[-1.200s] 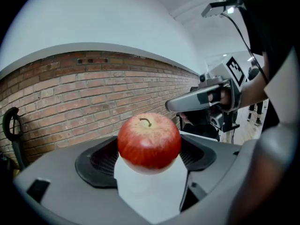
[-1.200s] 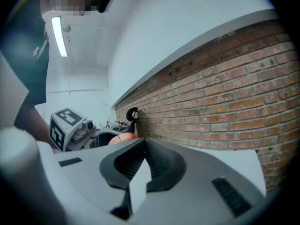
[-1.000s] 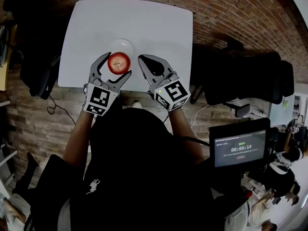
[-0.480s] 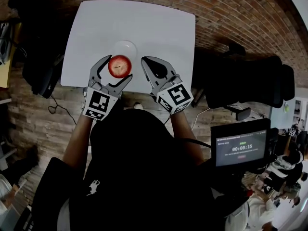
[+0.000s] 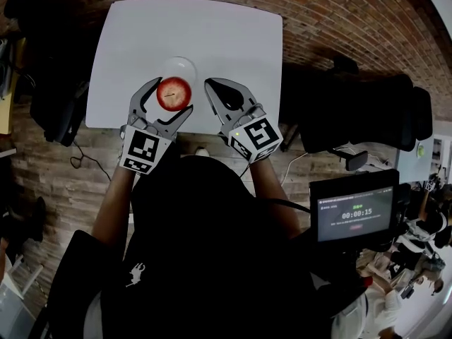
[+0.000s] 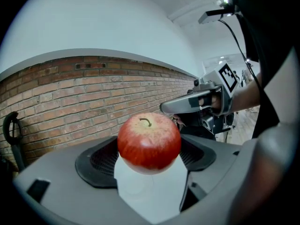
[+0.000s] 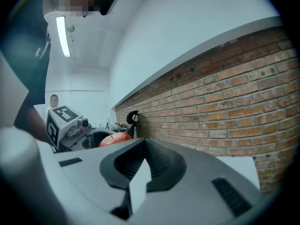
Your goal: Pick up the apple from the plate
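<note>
A white surface (image 5: 233, 34) stands on a brick floor (image 5: 339, 20) below us. At its near edge, our left gripper (image 5: 172, 94) pinches the red apple (image 5: 174, 93) between its 2 jaws, with 1 pad pressed to each side and the stem pointing up in the left gripper view. The apple lies over the near rim of the white plate (image 5: 182, 67); we cannot tell whether it touches the plate. Just beside it to the right, our right gripper (image 5: 210, 85) hangs over the surface with its jaws pressed nearly together, only a thin slit between them and nothing in it. Farther right, off the surface, stand a black chair (image 5: 360, 111) and a screen (image 5: 353, 214) showing a timer.
</note>
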A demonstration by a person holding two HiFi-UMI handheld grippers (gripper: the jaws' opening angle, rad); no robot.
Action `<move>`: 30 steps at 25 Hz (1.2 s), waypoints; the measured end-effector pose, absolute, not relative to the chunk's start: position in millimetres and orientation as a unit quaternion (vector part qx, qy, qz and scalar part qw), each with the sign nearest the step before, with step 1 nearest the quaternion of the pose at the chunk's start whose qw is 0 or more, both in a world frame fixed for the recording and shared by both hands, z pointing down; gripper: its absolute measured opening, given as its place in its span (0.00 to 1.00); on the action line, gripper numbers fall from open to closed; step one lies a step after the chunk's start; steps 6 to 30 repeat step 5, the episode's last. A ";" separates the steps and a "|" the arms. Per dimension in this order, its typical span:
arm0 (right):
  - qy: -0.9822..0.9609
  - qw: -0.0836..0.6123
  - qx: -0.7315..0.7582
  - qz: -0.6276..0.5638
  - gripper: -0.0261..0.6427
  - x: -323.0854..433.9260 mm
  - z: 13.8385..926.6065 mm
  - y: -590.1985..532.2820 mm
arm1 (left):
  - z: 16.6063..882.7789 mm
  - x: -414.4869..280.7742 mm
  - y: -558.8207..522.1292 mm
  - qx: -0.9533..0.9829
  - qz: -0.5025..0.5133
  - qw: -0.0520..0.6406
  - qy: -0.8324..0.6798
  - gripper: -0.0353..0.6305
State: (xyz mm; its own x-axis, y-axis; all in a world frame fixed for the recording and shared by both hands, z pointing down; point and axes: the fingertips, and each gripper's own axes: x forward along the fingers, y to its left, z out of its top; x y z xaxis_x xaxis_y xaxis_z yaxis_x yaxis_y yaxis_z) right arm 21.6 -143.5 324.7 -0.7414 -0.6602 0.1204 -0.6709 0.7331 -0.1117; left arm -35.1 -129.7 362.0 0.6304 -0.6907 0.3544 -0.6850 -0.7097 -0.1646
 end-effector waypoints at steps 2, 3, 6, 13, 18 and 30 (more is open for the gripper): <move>-0.930 0.037 0.359 0.072 0.04 20.1 325.9 -147.2 | 362.6 -35.5 -134.5 -0.904 -0.196 0.006 0.380 0.66; -0.930 0.038 0.359 0.072 0.04 19.5 326.6 -149.0 | 362.9 -35.7 -136.6 -0.904 -0.195 0.006 0.379 0.66; -0.929 0.041 0.360 0.070 0.04 18.8 328.0 -152.2 | 363.4 -35.8 -140.3 -0.905 -0.194 0.005 0.378 0.66; -0.929 0.041 0.360 0.070 0.04 18.8 328.0 -152.2 | 363.4 -35.8 -140.3 -0.905 -0.194 0.005 0.378 0.66; -0.929 0.041 0.360 0.070 0.04 18.8 328.0 -152.2 | 363.4 -35.8 -140.3 -0.905 -0.194 0.005 0.378 0.66; -0.929 0.041 0.360 0.070 0.04 18.8 328.0 -152.2 | 363.4 -35.8 -140.3 -0.905 -0.194 0.005 0.378 0.66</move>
